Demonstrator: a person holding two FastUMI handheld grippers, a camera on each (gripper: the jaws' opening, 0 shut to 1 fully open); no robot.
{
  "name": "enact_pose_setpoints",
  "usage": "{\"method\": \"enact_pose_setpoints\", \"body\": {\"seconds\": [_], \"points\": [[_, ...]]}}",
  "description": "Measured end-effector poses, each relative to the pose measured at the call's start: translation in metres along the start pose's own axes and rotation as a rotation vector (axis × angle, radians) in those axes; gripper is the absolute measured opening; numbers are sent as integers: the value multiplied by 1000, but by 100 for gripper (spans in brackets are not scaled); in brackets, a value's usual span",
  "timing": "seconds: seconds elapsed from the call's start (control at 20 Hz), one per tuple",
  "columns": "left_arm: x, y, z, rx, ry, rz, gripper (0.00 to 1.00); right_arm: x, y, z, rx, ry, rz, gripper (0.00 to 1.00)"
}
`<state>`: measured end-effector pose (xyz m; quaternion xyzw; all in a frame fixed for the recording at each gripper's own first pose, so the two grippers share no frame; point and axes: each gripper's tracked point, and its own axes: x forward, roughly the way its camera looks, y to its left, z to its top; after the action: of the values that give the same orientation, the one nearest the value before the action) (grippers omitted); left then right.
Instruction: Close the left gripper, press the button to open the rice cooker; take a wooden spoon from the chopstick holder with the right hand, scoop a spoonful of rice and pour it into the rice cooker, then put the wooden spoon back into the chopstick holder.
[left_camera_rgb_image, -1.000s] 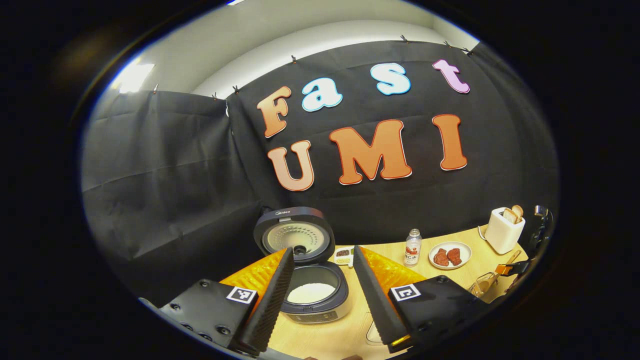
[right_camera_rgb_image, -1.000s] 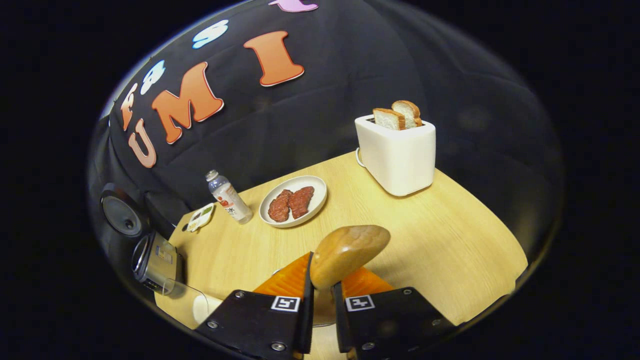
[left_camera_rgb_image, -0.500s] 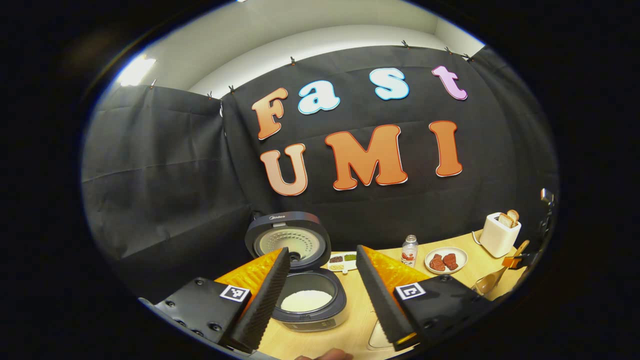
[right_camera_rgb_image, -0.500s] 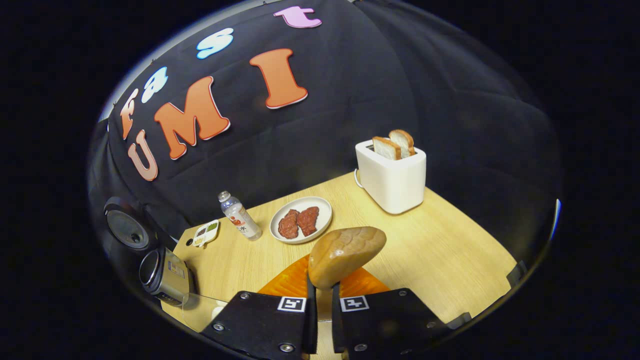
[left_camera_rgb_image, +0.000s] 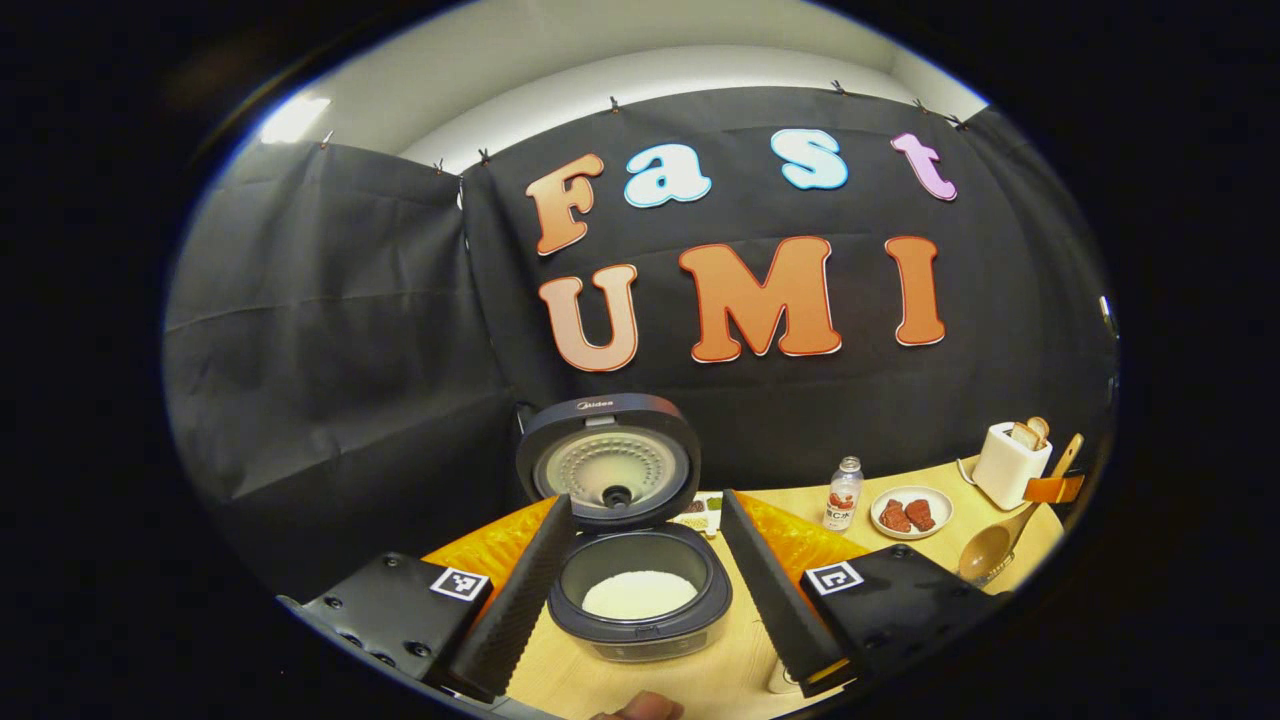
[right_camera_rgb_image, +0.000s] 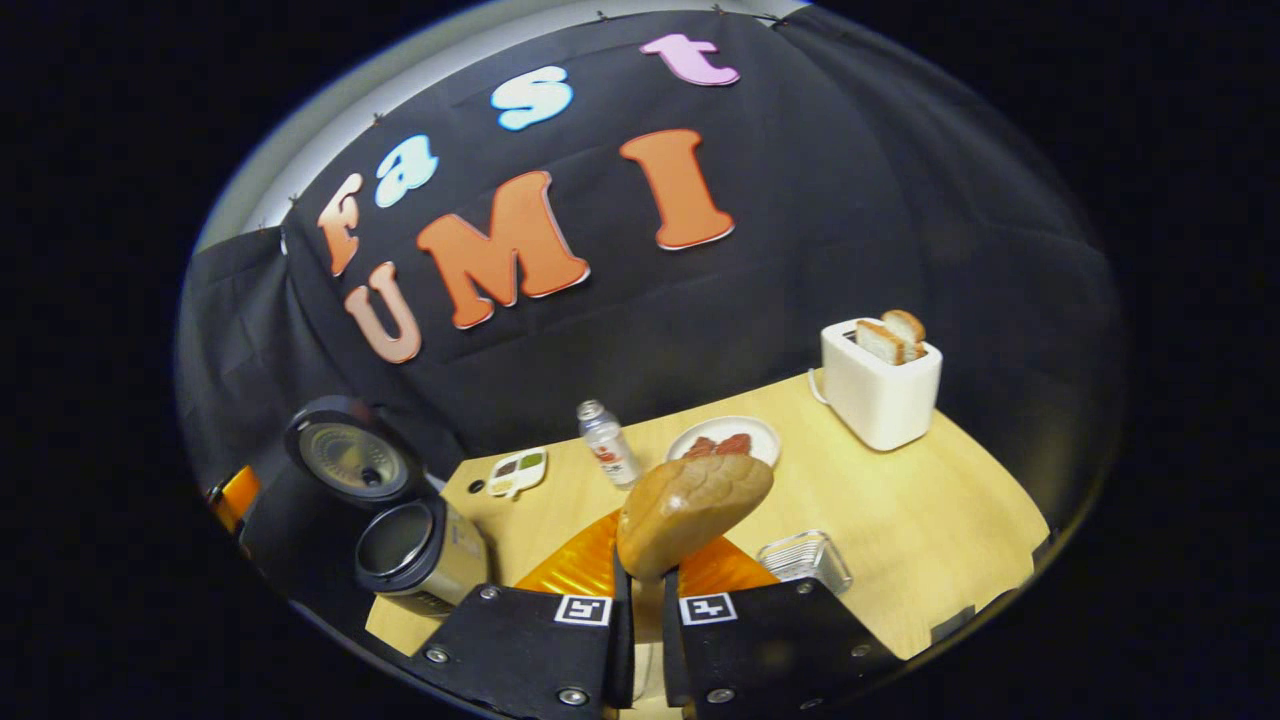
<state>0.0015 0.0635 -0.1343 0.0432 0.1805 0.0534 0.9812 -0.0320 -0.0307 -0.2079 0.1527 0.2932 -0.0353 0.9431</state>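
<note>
Wooden spoon with a rounded brown bowl (right_camera_rgb_image: 694, 510) pinched by its handle between the near-closed fingers of the right gripper (right_camera_rgb_image: 640, 640), bowl up and tilted toward 1 o'clock, its underside facing the camera; whether rice sits in it cannot be told. Seen from the left gripper view at 3 o'clock, same spoon (left_camera_rgb_image: 992, 545) hanging bowl-down over the pale wooden table (right_camera_rgb_image: 930, 520), likely mid-carry. Dark round rice cooker (left_camera_rgb_image: 640, 590) at 6 o'clock, lid (left_camera_rgb_image: 608, 460) standing upright behind, white rice visible inside, so button step judged done. Left gripper (left_camera_rgb_image: 640, 580) spread wide, framing the pot, touching nothing, probably parked clear of the pouring path. Clear ribbed holder (right_camera_rgb_image: 805, 560) at 5 o'clock beside the right gripper, probably the chopstick holder awaiting the spoon.
</note>
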Motion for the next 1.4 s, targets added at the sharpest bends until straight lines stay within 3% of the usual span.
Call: {"method": "enact_pose_setpoints", "body": {"seconds": [0.05, 0.2, 0.4, 0.55, 0.7, 0.8, 0.85, 0.9, 1.0, 1.15, 1.2, 1.3, 1.4], "points": [[-2, -2, -8, -4, 19, -22, 95, 2, 13, -11, -41, 25, 14, 11], [-5, 14, -14, 1, 31, -21, 100, 8, 42, -38, -133, 75, 49, 11], [-9, 33, -28, 7, 55, 12, 100, 20, 37, -68, -305, 98, -18, 11], [-13, 47, -34, 3, 68, 41, 95, 28, 36, -88, -423, 111, -33, 11], [-17, 63, -40, -9, 73, 78, 97, 39, 36, -108, -509, 125, -58, 7], [-19, 72, -42, -16, 79, 96, 100, 43, 37, -113, -559, 106, -82, 6], [-20, 75, -43, -15, 81, 104, 95, 44, 38, -115, -590, 93, -95, 6], [-20, 81, -44, -13, 82, 113, 99, 44, 41, -118, -622, 81, -98, 6], [-21, 88, -47, -8, 86, 123, 95, 47, 43, -129, -679, 58, -106, 5], [-18, 92, -49, -11, 96, 121, 99, 55, 45, -144, -745, 24, -131, 5], [-18, 94, -47, -9, 95, 119, 95, 56, 51, -150, -772, 21, -134, 6], [-15, 95, -46, 0, 90, 116, 100, 57, 60, -160, -806, 9, -127, 6], [-12, 96, -47, 4, 92, 111, 95, 59, 69, -174, -802, 22, -106, 6]]}}
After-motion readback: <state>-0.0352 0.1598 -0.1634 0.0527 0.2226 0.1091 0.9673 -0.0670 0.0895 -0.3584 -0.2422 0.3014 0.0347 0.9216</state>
